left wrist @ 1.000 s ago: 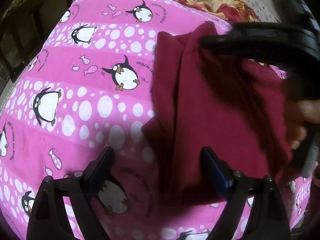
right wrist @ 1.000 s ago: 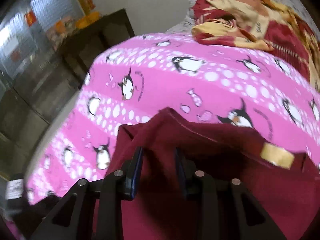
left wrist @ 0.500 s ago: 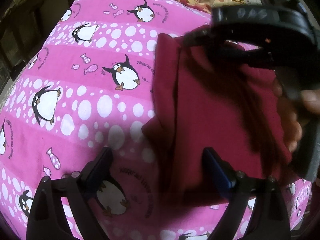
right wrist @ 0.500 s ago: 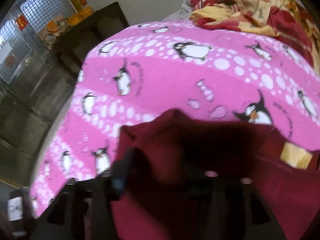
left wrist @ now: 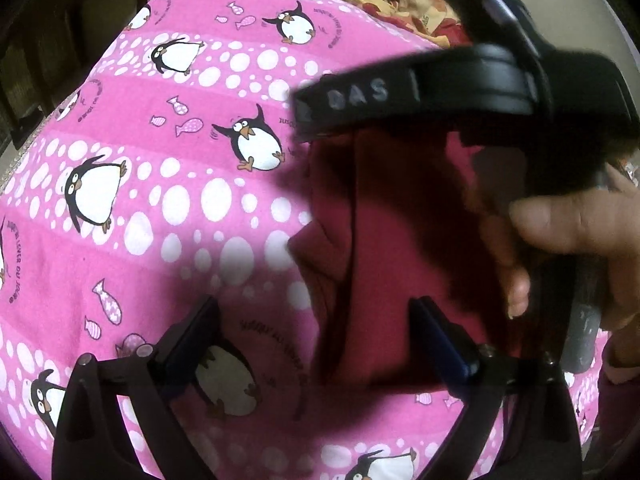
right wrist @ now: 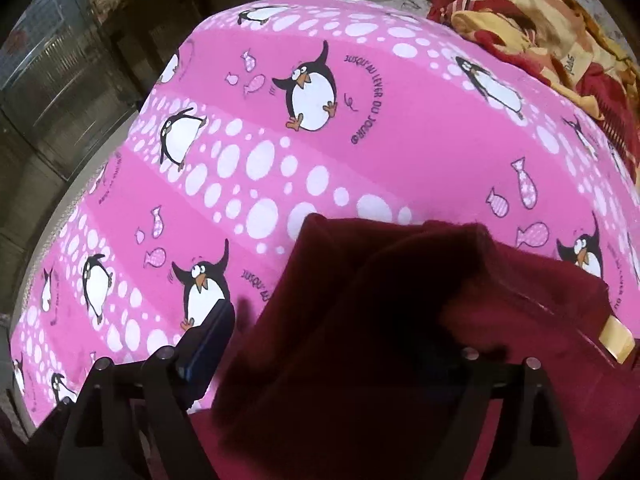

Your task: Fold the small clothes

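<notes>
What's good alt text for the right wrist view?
A maroon garment lies folded on a pink penguin-print bedsheet, between the opening jaws of the right hand-held gripper. A red-and-yellow blanket is bunched at top right.

Both wrist cameras look steeply down, close over a pink penguin-print sheet (left wrist: 168, 208). Each frames its own tongs' fingers at bottom. They share the maroon garment (right wrist: 360, 320) and sheet.

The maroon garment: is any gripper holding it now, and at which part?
Neither. The left gripper is open, and the right gripper's jaws are opening with the maroon garment between them, no longer pinched.
</notes>
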Action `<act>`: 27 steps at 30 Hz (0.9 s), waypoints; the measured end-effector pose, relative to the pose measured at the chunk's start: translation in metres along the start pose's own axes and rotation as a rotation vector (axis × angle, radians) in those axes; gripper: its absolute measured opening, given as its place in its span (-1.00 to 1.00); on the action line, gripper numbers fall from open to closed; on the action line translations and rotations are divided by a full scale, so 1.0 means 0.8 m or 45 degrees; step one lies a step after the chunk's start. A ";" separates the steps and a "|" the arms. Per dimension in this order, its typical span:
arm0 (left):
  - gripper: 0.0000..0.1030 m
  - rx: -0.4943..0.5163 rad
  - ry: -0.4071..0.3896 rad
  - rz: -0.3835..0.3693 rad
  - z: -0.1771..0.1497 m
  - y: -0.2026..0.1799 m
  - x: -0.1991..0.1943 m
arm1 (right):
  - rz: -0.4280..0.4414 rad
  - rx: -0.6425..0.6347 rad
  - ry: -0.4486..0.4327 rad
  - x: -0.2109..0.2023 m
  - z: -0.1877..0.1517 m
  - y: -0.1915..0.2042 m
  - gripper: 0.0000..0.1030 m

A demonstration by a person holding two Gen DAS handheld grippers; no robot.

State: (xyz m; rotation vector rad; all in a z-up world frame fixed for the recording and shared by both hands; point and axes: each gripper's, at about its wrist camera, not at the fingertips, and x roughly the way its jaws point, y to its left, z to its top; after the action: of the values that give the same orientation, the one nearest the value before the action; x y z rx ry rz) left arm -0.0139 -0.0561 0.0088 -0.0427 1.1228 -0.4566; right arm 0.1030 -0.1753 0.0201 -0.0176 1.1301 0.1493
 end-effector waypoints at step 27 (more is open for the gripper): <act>-0.44 0.093 -0.092 -0.119 0.029 -0.058 0.000 | 0.434 0.360 -0.072 -0.075 -0.033 -0.099 0.06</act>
State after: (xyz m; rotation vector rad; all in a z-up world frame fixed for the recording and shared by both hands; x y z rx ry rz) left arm -0.0089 -0.1027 0.0313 -0.0478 1.0353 -0.5746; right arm 0.0641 -0.2623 0.0578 0.4301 1.0823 0.2900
